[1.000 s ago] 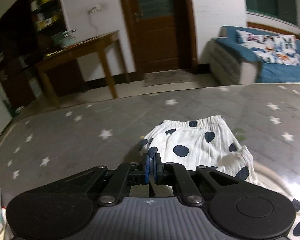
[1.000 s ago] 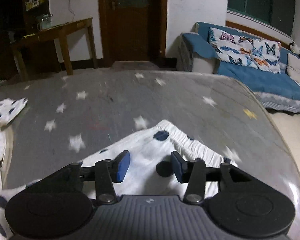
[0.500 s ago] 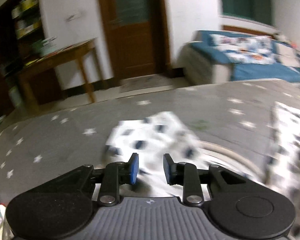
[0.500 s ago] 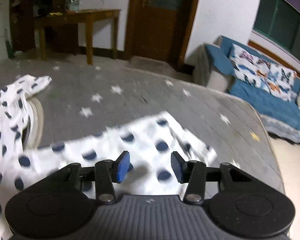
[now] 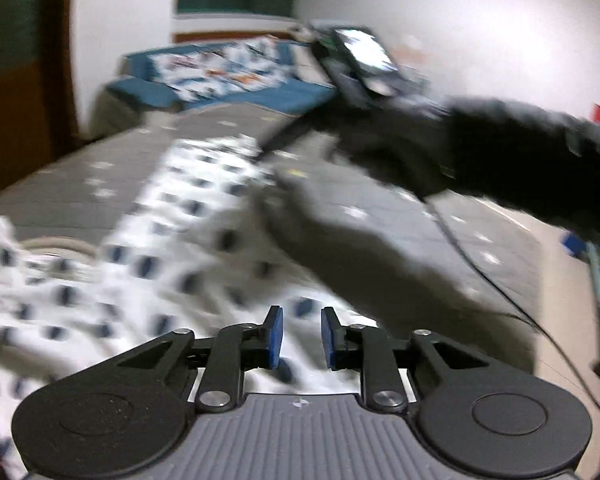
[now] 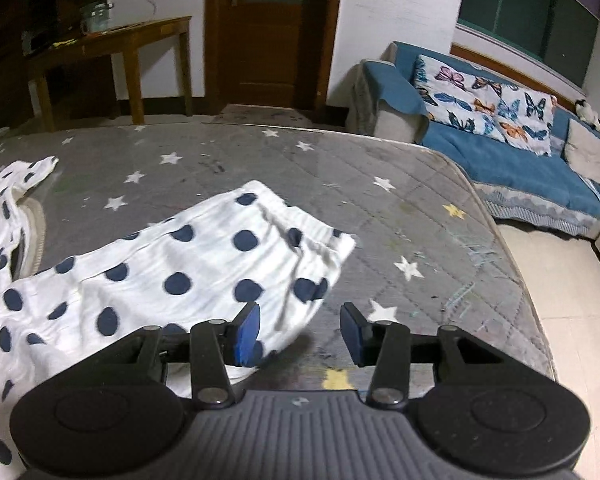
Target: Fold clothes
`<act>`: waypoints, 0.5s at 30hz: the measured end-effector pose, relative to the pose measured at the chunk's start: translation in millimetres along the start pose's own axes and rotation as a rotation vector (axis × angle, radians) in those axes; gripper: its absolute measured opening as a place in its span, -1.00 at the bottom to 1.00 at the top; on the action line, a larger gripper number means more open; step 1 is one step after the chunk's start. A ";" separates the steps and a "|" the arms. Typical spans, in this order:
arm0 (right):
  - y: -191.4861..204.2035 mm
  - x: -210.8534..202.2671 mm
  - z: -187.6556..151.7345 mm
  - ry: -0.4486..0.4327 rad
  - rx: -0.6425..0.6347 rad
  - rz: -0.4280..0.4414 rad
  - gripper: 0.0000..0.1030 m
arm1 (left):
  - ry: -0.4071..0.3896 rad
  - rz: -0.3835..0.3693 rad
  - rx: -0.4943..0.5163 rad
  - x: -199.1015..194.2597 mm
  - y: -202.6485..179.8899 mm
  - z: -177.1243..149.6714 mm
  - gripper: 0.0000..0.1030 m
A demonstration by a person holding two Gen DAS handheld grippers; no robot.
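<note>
While the spotted clothes [image 6: 172,276] lay spread on the grey starred mattress [image 6: 420,216], the left gripper [image 5: 300,338] hung over the cloth with its jaws apart and nothing between them. The right gripper [image 6: 298,334] hovered beside the cloth's edge, jaws wide apart and empty. A blue sofa [image 6: 512,152] stood further right.

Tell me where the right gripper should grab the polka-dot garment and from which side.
Take the polka-dot garment at its gathered waistband corner, coming from the right over the bare mattress. That thicker corner lies flat at the cloth's edge, just ahead of the open right gripper.
</note>
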State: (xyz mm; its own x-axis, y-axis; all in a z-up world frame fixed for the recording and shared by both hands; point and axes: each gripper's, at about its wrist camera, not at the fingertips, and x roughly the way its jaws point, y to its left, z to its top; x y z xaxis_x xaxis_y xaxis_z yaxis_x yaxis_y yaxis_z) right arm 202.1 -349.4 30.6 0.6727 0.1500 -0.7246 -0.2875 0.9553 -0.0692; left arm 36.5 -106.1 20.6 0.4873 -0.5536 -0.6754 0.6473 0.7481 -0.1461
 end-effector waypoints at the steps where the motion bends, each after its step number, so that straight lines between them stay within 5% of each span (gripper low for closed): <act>1: -2.0 2.6 0.9 0.000 0.005 0.003 -0.15 | 0.015 -0.022 0.002 6.4 -4.4 -1.4 -0.58; 15: -5.2 55.6 28.3 -0.015 -0.012 -0.039 -0.16 | 0.093 -0.292 -0.013 37.7 -28.8 -21.0 -0.60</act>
State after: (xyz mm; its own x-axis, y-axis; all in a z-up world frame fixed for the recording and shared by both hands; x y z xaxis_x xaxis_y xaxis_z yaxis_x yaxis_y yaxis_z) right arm 260.3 -338.8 10.0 0.6936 0.1170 -0.7108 -0.2695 0.9572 -0.1054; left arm 23.9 -140.9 -15.9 0.2255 -0.7107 -0.6663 0.7445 0.5668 -0.3527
